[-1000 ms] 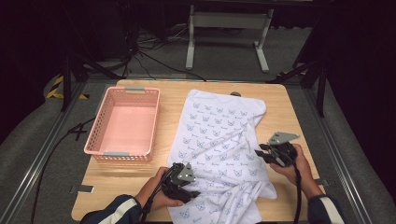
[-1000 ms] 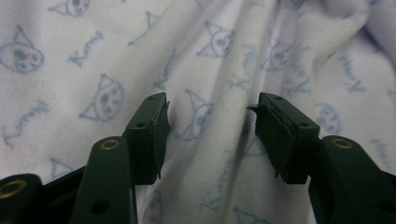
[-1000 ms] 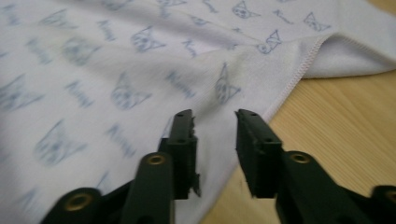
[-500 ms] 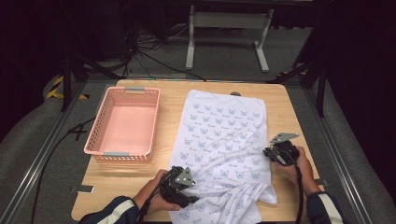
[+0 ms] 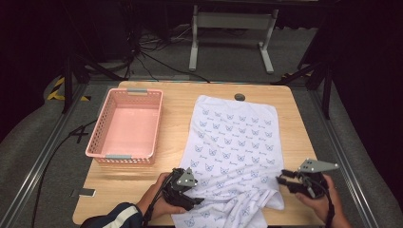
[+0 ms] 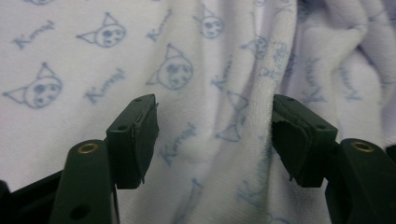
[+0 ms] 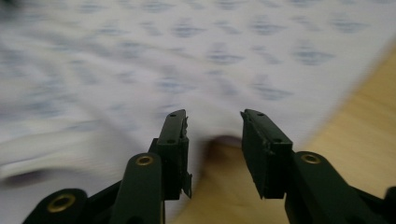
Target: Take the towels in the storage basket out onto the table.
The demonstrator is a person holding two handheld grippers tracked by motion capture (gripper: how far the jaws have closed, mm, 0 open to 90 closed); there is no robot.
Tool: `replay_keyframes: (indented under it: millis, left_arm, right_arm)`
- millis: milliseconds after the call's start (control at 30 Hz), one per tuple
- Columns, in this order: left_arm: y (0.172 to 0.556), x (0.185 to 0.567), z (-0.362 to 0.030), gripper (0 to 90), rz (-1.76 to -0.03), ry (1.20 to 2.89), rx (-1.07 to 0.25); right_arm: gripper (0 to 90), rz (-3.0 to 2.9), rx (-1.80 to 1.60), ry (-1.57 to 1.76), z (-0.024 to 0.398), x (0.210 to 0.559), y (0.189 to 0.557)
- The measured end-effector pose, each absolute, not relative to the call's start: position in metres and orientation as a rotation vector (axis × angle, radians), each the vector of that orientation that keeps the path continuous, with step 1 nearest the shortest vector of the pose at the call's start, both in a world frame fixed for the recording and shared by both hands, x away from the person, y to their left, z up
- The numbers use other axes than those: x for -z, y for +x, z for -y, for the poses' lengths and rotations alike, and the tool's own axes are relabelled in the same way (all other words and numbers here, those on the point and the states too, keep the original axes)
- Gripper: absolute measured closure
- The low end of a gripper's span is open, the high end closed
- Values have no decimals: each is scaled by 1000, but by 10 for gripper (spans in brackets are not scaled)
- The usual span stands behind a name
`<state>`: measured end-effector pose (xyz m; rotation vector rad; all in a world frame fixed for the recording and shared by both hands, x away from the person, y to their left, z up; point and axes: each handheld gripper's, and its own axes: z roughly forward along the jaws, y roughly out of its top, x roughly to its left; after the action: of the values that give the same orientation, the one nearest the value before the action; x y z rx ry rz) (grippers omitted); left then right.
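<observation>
Towel (image 5: 233, 142): we find a white cloth with a pale blue print spread over the right half of the table (image 5: 180, 102), flat at its far end, bunched and folded over at the lower edge of the high view.
Left hand-held gripper (image 5: 194, 202): we see it at lower centre-left of the high view, resting at the towel's crumpled near corner. In its own view (image 6: 215, 140) the jaws stand apart and have just been opening; towel folds lie between them, the pads not pressing.
Right hand-held gripper (image 5: 281, 179): lower right of the high view, just beside the towel's right edge. In its own view (image 7: 214, 149) the jaws are parted and have just been opening, with bare wood and the towel's edge in the gap, nothing clamped. That view is blurred.
Basket (image 5: 102, 142): pink, at centre-left, apart from the towel.
</observation>
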<state>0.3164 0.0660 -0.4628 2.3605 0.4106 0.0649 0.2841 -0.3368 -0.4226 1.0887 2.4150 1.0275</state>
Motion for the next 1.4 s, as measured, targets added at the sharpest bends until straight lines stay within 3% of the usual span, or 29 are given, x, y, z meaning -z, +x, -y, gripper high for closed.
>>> replay_keyframes:
  millis: [133,300,633,867,900,1033,1100,1200,1233,1333,1400]
  left_arm:
    - [324,467,-58,349,-405,2363,-95]
    - [332,468,-51,363,-398,2364,-147]
    - [374,468,-36,413,-494,2331,-200]
    - [400,467,-30,417,-556,2314,-229]
    - [406,466,-29,417,-583,2317,-285]
    - [418,465,-32,414,-674,2310,-344]
    - [418,464,-35,418,-709,2305,-299]
    - [405,458,-42,431,-603,2313,-205]
    - [395,455,-44,440,-565,2328,-250]
    - [373,449,-53,493,-459,2328,-204]
    - [358,449,-58,530,-424,2337,-142]
  right_arm:
    - [620,-2504,-970,1033,309,437,280]
    - [663,-2515,-919,1034,309,452,297]
    - [652,-2417,-828,1066,315,450,368]
    - [651,-2327,-766,1068,317,451,395]
    - [651,-2321,-765,1079,316,451,400]
    - [570,-2261,-699,1118,314,450,421]
    - [534,-2258,-731,1139,315,448,419]
    - [526,-2282,-866,1086,321,432,395]
    - [525,-2293,-896,1058,323,425,383]
    - [607,-2393,-1024,911,325,412,340]
    - [732,-2450,-997,849,323,411,311]
